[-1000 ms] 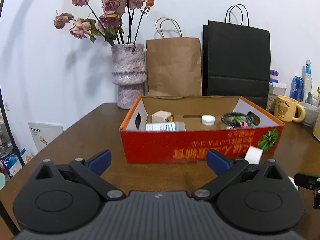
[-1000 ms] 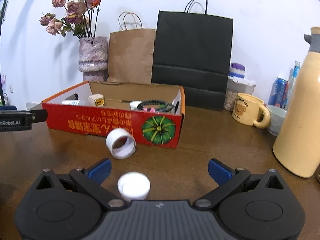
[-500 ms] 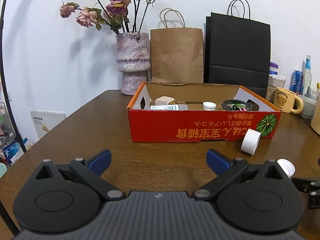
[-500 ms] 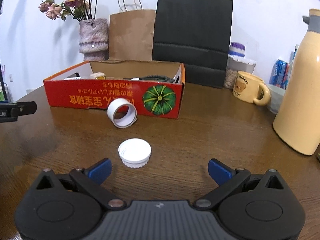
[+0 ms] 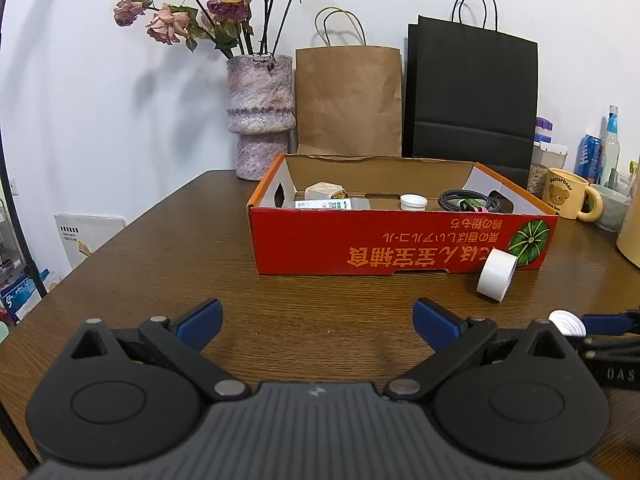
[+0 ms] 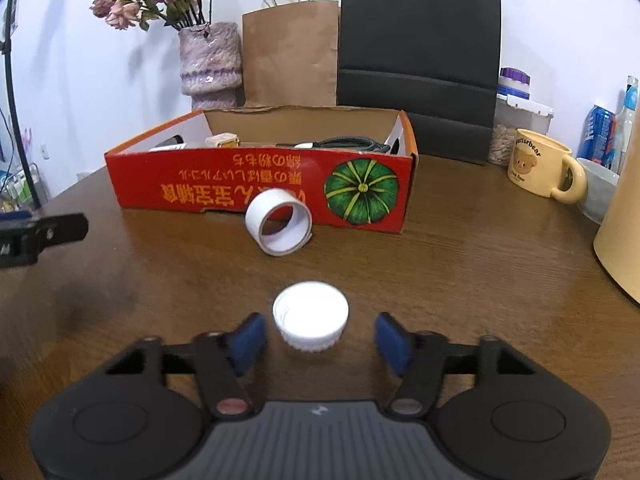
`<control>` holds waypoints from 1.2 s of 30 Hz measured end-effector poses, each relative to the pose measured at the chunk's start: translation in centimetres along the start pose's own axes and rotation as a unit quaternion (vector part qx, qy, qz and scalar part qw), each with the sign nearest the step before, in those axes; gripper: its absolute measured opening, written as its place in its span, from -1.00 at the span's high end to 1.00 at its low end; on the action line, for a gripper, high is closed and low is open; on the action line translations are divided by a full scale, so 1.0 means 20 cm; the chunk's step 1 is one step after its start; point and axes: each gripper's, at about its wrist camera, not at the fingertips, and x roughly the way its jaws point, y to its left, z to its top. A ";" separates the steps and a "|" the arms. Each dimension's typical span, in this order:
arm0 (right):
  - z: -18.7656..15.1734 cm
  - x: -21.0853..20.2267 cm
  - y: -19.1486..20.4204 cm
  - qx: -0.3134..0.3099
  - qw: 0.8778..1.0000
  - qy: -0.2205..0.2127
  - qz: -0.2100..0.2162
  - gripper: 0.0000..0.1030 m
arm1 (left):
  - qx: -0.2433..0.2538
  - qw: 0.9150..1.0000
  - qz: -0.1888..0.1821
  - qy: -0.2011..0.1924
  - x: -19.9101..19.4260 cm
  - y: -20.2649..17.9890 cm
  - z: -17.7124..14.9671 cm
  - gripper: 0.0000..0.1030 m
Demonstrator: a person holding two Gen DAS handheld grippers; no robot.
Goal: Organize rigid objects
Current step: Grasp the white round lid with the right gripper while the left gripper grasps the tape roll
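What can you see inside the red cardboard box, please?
Inside the red box: a white cap, coiled cable, cream cube and a labelled item. Its front wall hides the floor.

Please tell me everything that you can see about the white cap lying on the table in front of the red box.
The white cap is a round screw cap, plastic by its look, with a ribbed side wall. It lies open side up on the wooden table, so inner thread rings show. It sits between the blue pads of the right gripper, whose jaws are closing around it; small gaps remain on both sides. The tape roll and red box lie beyond it, apart.
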 end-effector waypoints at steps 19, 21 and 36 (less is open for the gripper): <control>0.04 -0.07 -0.08 0.008 0.998 -0.058 -0.017 0.24 | 0.006 1.000 -0.011 0.009 0.05 -0.10 0.05 -1.00; 0.05 -0.07 -0.12 0.017 0.998 -0.064 -0.019 0.24 | 0.012 1.000 -0.019 0.010 0.08 -0.17 0.07 -1.00; 0.09 -0.07 -0.44 0.056 0.993 -0.094 -0.055 0.24 | 0.072 0.995 -0.066 0.011 0.41 -0.68 0.13 -0.97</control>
